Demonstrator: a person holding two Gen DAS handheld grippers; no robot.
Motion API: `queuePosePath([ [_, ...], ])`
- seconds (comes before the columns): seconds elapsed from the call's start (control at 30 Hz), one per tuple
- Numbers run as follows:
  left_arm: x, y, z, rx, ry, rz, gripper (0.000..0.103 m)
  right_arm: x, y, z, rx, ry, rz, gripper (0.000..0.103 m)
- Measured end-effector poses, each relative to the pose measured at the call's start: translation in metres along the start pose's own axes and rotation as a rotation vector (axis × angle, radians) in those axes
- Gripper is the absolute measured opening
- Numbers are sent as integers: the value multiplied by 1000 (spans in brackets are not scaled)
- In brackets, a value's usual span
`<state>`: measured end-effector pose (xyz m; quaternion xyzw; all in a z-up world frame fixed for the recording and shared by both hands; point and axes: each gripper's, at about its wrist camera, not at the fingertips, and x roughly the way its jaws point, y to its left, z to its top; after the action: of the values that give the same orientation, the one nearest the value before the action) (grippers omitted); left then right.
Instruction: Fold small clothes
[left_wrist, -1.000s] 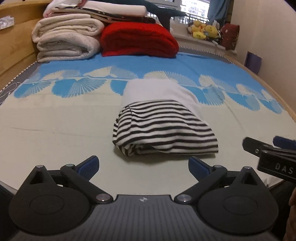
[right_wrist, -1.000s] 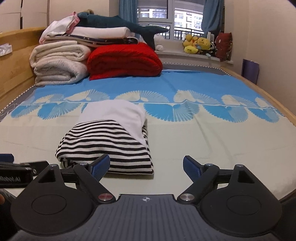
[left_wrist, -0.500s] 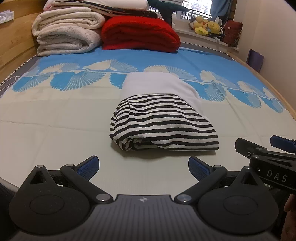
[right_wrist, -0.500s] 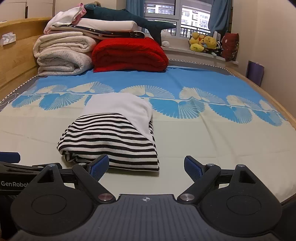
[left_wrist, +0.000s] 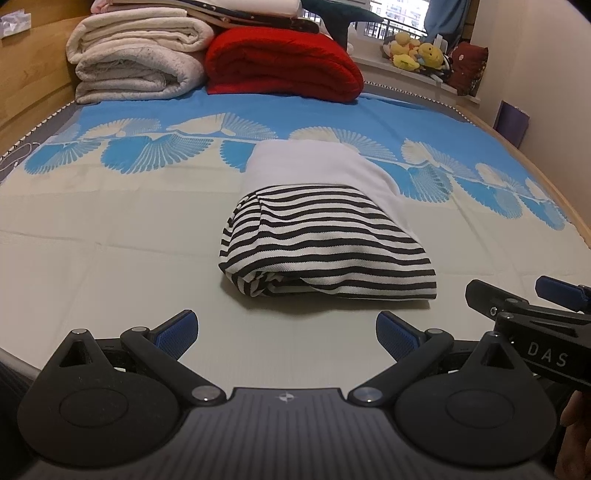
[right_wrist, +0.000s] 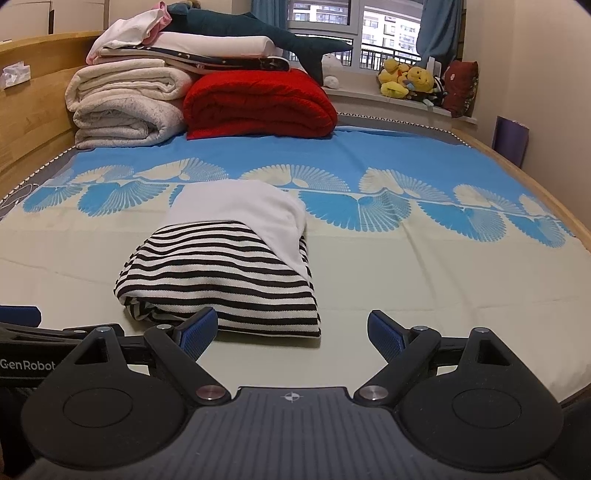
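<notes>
A folded garment, black-and-white striped (left_wrist: 325, 251) with a plain white part (left_wrist: 317, 166) at its far end, lies on the bed; it also shows in the right wrist view (right_wrist: 221, 269). My left gripper (left_wrist: 286, 332) is open and empty, just short of the garment's near edge. My right gripper (right_wrist: 291, 330) is open and empty, its left fingertip (right_wrist: 197, 332) at the garment's near edge, contact unclear. The right gripper shows at the right edge of the left wrist view (left_wrist: 524, 314); the left one shows at the left edge of the right wrist view (right_wrist: 22, 332).
The bed sheet (right_wrist: 443, 280) is pale with a blue fan pattern. Folded white blankets (right_wrist: 125, 107) and a red blanket (right_wrist: 258, 107) are stacked at the far end, with a plush shark on top. A wooden headboard (right_wrist: 33, 110) runs along the left. Plush toys (right_wrist: 406, 81) sit on the windowsill.
Both grippers have moved a little closer to the garment and slightly higher. The garment has not moved. Both stay open.
</notes>
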<state>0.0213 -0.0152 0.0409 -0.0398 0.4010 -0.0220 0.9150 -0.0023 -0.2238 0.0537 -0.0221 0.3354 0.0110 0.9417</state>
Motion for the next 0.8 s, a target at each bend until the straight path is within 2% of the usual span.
queuePosePath([
  [0.8,-1,1,1,-3,-1,-12,102,1,1,-1,-3,3,-4,89],
])
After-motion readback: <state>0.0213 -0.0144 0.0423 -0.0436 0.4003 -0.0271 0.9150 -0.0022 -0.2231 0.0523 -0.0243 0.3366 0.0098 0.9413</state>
